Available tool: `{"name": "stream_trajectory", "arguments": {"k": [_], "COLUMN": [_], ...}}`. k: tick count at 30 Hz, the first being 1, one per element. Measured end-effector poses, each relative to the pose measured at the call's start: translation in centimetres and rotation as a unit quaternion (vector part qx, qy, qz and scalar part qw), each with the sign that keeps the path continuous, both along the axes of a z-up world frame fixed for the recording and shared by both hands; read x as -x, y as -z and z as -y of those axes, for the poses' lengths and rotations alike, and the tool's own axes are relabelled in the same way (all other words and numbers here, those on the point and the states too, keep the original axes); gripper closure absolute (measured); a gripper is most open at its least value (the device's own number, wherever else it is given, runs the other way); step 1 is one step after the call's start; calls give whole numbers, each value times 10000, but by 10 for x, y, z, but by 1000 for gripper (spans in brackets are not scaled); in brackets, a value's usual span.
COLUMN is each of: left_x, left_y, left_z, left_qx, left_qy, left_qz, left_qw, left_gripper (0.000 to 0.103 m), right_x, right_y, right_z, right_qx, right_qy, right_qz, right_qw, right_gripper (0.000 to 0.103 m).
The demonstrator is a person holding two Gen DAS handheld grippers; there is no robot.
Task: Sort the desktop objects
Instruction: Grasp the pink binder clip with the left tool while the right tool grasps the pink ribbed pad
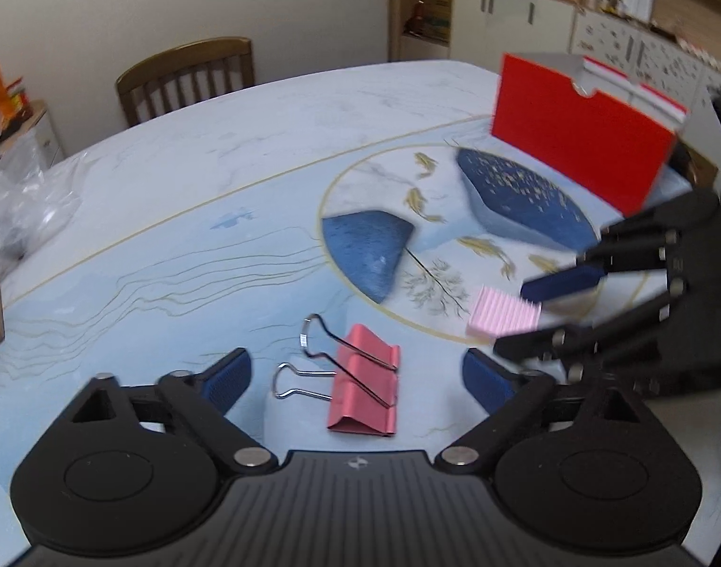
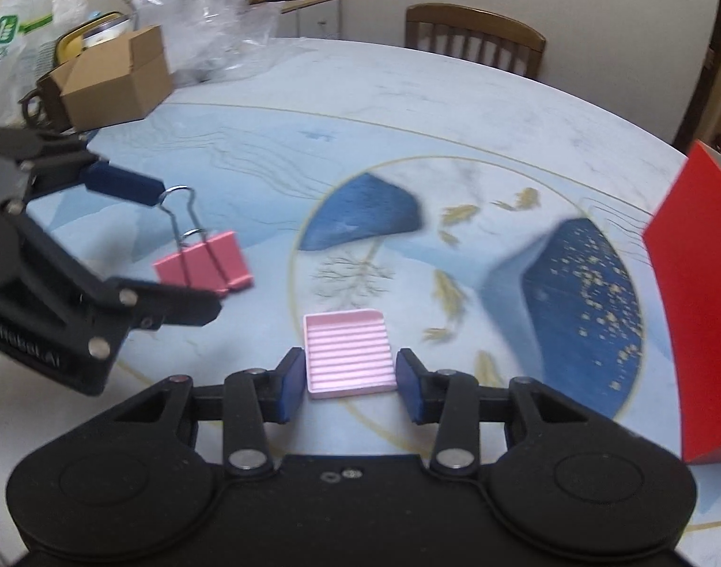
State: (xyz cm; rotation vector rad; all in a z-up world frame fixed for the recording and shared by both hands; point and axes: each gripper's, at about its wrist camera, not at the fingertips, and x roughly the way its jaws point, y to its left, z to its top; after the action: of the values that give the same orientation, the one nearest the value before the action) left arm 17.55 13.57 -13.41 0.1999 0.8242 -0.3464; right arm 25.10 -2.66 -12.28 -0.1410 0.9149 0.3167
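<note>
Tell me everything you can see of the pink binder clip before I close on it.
The pink binder clip looks like painted metal, with two silver wire handles, one folded across its body. It lies flat on the table, between the left gripper's open fingers, untouched. The pink ridged pad lies apart from it.

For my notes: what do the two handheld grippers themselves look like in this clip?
Both the left gripper and right gripper are matte black plastic with linkage arms, silver pivot pins, round side housings and ribbed centre plates. Their fingertips carry blue textured pads. White lettering marks the left gripper's side but is unreadable.
</note>
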Motion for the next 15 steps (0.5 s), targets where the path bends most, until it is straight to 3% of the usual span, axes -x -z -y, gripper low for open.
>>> {"name": "stream_trajectory", "arguments": {"k": [5, 9, 11, 13, 15], "left_x": [-1, -1, -1, -1, -2], "left_y": [12, 16, 16, 15, 15], "left_z": [8, 10, 12, 13, 15], "left_qx": [-190, -212, -211, -216, -226], "left_qy": [75, 61, 57, 38, -2], "left_qz": [-82, -78, -68, -65, -69], "left_qw": [9998, 9997, 9997, 9997, 9997], "left_gripper": [45, 52, 65, 71, 72], "right_x": [1, 3, 4, 5, 6], "right_y": [-1, -2, -2, -2, -3], "right_z": [7, 9, 11, 12, 15], "right_qx": [24, 54, 66, 79, 80], "right_qy": [38, 27, 36, 38, 81], "right_qz": [-35, -71, -89, -99, -109], "right_qw": [10000, 10000, 9999, 9999, 9999], "right_gripper": [62, 63, 63, 63, 63]}}
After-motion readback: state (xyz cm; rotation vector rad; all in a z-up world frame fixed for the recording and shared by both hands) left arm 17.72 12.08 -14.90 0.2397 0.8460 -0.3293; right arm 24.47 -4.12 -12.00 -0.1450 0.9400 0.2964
